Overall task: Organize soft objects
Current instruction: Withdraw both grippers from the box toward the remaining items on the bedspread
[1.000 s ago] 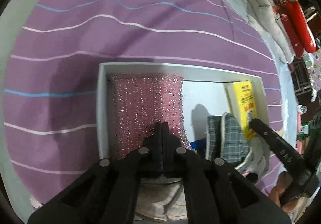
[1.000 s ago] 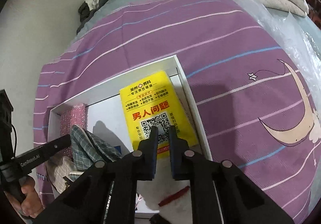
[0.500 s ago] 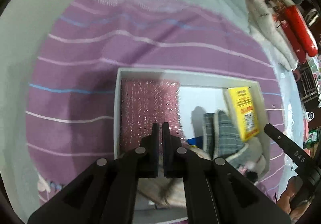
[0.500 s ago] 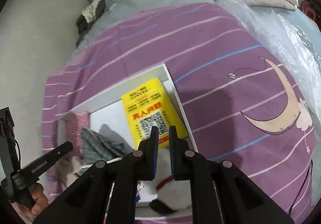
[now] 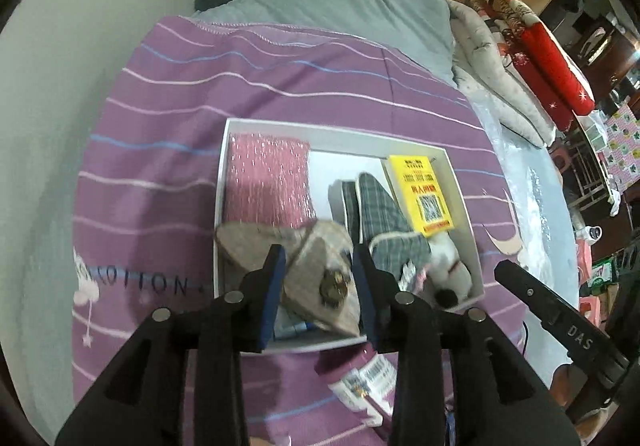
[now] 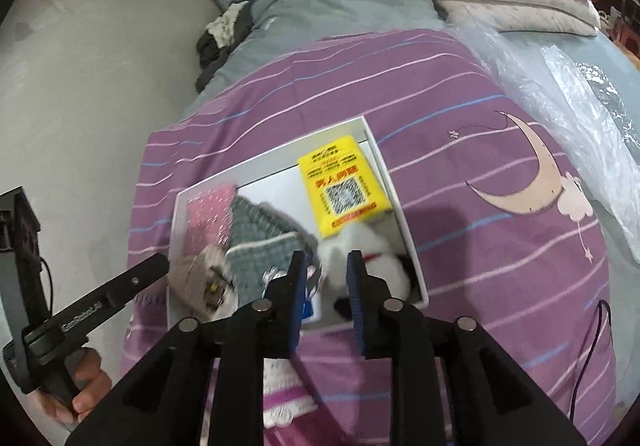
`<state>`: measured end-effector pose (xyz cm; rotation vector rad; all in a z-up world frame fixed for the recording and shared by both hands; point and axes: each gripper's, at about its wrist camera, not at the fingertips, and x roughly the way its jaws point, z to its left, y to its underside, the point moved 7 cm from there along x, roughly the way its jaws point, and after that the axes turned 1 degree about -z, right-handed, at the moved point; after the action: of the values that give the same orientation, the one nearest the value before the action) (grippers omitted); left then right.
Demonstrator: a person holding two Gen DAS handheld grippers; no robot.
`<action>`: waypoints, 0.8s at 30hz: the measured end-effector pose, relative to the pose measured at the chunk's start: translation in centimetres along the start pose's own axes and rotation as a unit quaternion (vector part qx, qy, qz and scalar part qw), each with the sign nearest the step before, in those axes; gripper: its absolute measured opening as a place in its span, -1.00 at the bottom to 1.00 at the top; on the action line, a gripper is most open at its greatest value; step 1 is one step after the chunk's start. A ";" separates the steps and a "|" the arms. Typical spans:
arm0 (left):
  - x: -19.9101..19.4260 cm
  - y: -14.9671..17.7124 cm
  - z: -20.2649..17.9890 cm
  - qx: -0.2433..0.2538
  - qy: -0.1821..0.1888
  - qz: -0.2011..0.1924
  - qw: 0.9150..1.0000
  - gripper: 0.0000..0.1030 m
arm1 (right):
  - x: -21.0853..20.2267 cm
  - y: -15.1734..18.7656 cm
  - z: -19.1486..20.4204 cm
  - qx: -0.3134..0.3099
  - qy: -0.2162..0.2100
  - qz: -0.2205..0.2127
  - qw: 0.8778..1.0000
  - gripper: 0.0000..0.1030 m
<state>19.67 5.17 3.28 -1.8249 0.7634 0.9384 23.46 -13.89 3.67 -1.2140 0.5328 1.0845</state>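
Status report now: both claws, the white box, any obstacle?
Left claw and right claw just opened, empty. White box packed with soft items. No obstacle seen.

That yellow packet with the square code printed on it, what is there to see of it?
The yellow packet is a flat, rectangular pack, glossy like plastic wrap, printed with black text at its top, red characters across the middle, a black-and-white square code and a red strip near its lower edge. It lies tilted in the right end of the white rectangular box, propped along the box's wall. Its lower edge meets the white plush toy, and the grey checked cloth lies beside it. No gripper touches it.
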 end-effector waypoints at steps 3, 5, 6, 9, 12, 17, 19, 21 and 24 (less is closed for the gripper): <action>-0.6 1.0 0.0 0.004 -0.003 0.003 1.000 -0.21 | -1.1 0.7 0.4 -0.009 -0.007 0.000 1.000 -0.51; -1.0 1.5 0.1 0.003 -0.005 0.002 1.000 -0.21 | -1.9 1.2 0.6 -0.015 -0.011 -0.003 1.000 -0.51; -1.3 1.8 0.1 0.003 -0.005 0.001 1.000 -0.21 | -2.3 1.5 0.8 -0.016 -0.013 -0.005 1.000 -0.51; -1.9 2.8 0.1 0.009 -0.008 0.002 1.000 -0.21 | -3.6 2.3 1.2 -0.023 -0.021 -0.012 0.999 -0.51; -2.6 3.8 -0.1 0.018 -0.007 0.002 1.000 -0.21 | -4.5 3.2 1.5 -0.028 -0.026 -0.014 0.999 -0.51; -3.7 6.0 -0.3 0.027 -0.010 0.006 1.000 -0.21 | -5.7 4.8 2.1 -0.031 -0.036 -0.012 0.999 -0.50; -4.2 6.8 -0.4 0.033 -0.012 0.004 0.999 -0.21 | -6.1 5.6 2.1 -0.033 -0.038 -0.010 0.999 -0.46; -4.5 7.7 -0.4 0.039 -0.014 0.001 0.999 -0.21 | -6.5 6.6 2.2 -0.037 -0.036 -0.009 0.999 -0.35; -4.9 9.2 -0.1 0.046 -0.009 0.001 0.999 -0.21 | -7.1 8.0 2.5 -0.043 -0.037 -0.007 0.998 -0.28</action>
<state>9.72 2.06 3.39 -1.7327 0.7854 0.9059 12.88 -14.53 6.49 -1.2453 0.4244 1.1453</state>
